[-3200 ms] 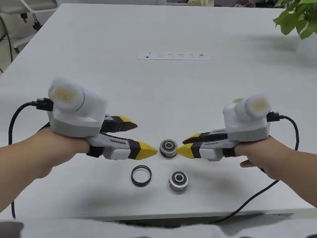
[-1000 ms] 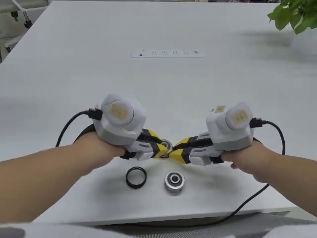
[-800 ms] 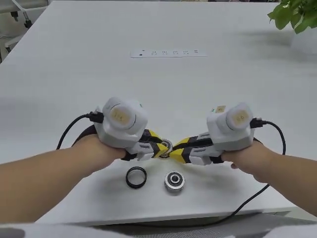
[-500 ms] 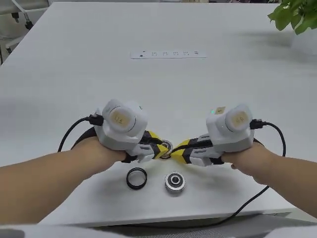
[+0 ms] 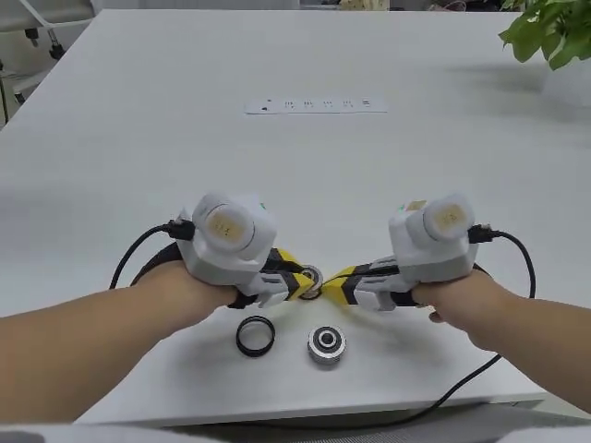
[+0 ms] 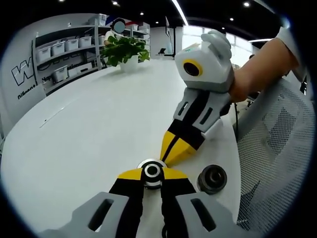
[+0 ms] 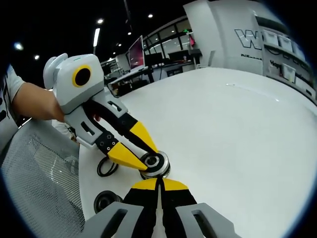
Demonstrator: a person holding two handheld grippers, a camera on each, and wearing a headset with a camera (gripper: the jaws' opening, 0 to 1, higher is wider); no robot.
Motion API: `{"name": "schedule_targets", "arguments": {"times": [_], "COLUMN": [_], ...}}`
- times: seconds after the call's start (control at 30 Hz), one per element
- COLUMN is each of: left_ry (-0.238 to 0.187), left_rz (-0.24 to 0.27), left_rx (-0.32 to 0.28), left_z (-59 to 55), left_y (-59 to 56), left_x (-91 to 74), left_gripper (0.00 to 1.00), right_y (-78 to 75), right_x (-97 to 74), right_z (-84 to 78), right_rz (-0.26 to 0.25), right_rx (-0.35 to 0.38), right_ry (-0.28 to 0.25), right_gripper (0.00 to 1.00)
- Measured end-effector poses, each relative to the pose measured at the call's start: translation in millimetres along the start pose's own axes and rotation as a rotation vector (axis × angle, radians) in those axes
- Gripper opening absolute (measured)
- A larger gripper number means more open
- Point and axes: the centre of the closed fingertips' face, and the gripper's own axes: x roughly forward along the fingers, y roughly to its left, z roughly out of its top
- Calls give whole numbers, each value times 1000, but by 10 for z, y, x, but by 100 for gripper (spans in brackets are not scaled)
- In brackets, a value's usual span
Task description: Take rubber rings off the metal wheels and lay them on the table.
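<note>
Left tongs (image 6: 151, 174) tight on wheel (image 6: 151, 169) — right tongs (image 7: 158, 182) closed, touching.

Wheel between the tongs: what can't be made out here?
- Head view: held wheel mostly covered by left tongs and right tongs; rim unreadable.
- Right gripper view: right tongs' tips hide whether they pinch that rim or only touch.
- Head view: power strip print too small.

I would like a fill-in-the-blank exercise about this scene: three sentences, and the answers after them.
The left gripper grips a metal ____ between its fingers. One loose rubber ring lies on the white ____. The colour of this ring is ____.
Missing words: wheel; table; black.
</note>
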Motion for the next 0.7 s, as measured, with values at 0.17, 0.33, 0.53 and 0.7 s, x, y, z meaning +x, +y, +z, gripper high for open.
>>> {"name": "schedule_targets", "arguments": {"times": [0.17, 0.33, 0.53, 0.7], "left_ry": [0, -1, -1, -3], "left_rz": [5, 7, 8, 11], "left_rx": [3, 2, 0, -1], "left_z": [3, 5, 8, 10], "left_y": [-4, -8, -7, -4], "left_x": [-1, -5, -5, -2], "left_gripper": [7, 7, 7, 7], "right_y": [-5, -6, -24, -30], "right_x": [-3, -11, -27, -36], "right_z": [1, 8, 23, 35], "right_rz": [0, 0, -4, -5], "right_rx": [6, 13, 28, 11], "right_ry": [-5, -11, -19, -23], "right_gripper": [0, 0, 0, 0]}}
